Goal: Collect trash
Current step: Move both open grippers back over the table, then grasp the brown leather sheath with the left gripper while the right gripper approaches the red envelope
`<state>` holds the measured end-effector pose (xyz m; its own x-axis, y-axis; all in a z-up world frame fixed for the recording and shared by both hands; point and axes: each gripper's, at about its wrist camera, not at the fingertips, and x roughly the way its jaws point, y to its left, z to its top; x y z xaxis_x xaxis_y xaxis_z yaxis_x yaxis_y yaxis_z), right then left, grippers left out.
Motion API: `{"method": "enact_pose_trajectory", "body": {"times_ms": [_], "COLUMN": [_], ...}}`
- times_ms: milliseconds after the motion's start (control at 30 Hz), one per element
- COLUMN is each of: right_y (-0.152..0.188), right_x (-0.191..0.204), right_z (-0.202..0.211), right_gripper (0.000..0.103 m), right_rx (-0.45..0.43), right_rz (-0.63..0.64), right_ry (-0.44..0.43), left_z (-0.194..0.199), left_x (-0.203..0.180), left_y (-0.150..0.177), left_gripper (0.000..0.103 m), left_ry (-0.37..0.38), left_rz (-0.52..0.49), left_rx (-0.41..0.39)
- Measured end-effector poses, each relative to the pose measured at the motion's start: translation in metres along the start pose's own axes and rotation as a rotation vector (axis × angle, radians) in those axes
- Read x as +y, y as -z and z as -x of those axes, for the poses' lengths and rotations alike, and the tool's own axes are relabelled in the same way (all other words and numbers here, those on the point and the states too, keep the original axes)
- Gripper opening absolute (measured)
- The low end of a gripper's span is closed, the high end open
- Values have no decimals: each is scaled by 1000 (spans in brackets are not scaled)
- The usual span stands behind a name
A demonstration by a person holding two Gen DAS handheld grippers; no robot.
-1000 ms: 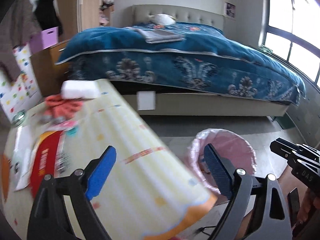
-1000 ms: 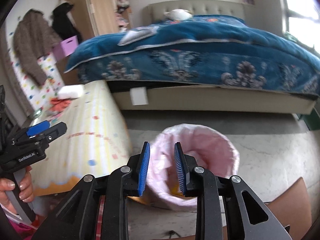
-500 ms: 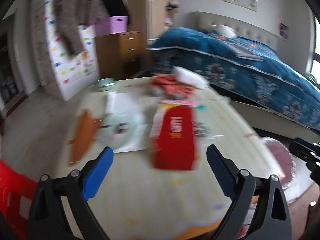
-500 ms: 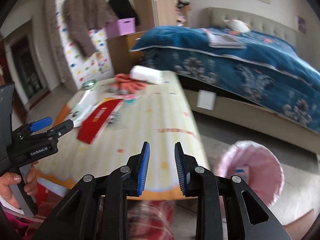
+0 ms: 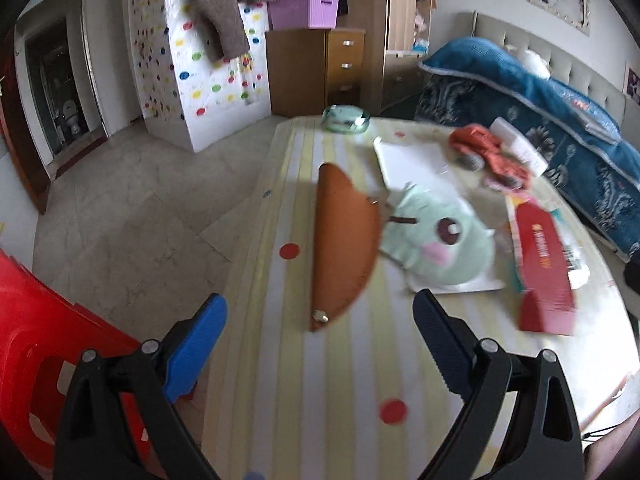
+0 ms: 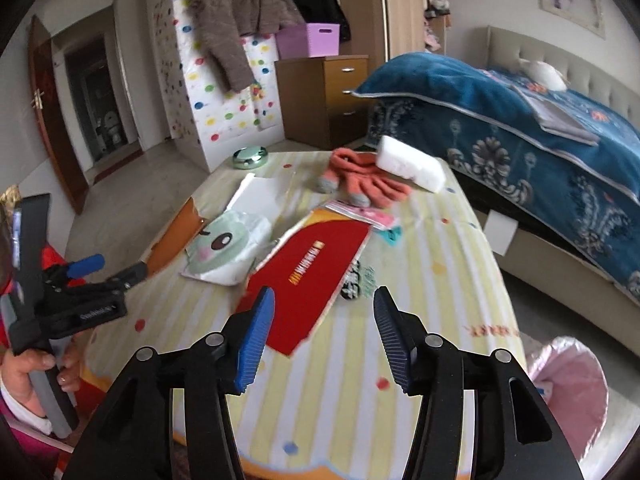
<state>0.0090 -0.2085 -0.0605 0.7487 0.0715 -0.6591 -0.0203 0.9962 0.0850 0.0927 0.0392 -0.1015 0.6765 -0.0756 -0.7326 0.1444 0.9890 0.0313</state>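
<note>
Trash and clutter lie on a yellow striped table (image 6: 420, 344): a red flat packet (image 6: 316, 264) (image 5: 540, 248), a brown leather pouch (image 5: 344, 248), a green cartoon-face item (image 5: 440, 240) (image 6: 220, 246), and a small black-and-white wrapper (image 6: 356, 280). My left gripper (image 5: 320, 312) hangs open just short of the pouch, with nothing between its fingers. My right gripper (image 6: 324, 300) hovers over the near end of the red packet, its jaws opening and empty. The left gripper (image 6: 112, 268) also shows at the table's left edge, held by a hand. A pink-lined bin (image 6: 568, 384) stands at the lower right.
Orange gloves (image 6: 360, 180), a white pack (image 6: 412, 164), white paper (image 5: 416, 160), a pink packet (image 6: 364, 212) and a green tin (image 5: 346, 120) sit farther back. A red stool (image 5: 40, 340) stands left of the table, a blue-covered bed (image 6: 520, 120) on its right.
Both views have swung left, from the bin and bed onto the table's clutter. The right gripper's jaws have spread from nearly closed to wide apart. The left gripper stayed open.
</note>
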Motion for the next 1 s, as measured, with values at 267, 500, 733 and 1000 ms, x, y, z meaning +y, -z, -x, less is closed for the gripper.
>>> {"method": "enact_pose_trajectory", "body": {"times_ms": [267,500,733,1000], "right_y": [-11,-12,-6,8], "right_x": [-1,-7,-9,-6], "right_z": [-26,-37,-32,-30], "right_gripper": [53,53,53,63], "right_rx": [27,47,49,90], "right_rz": [-16,-33,-37,-48], "right_ry": [-6,-14,-19,-24], "left_z": [-37,-49,-27,19], "left_x": [-8,-13,-13,-13], "left_y": [-17,-32,-19,-1], "left_gripper": [80,65,48,48], "left_ry": [17,60,70,109], "left_rz": [-56,-67,-64,-5], "left_rx": [69,98,66,-1]}}
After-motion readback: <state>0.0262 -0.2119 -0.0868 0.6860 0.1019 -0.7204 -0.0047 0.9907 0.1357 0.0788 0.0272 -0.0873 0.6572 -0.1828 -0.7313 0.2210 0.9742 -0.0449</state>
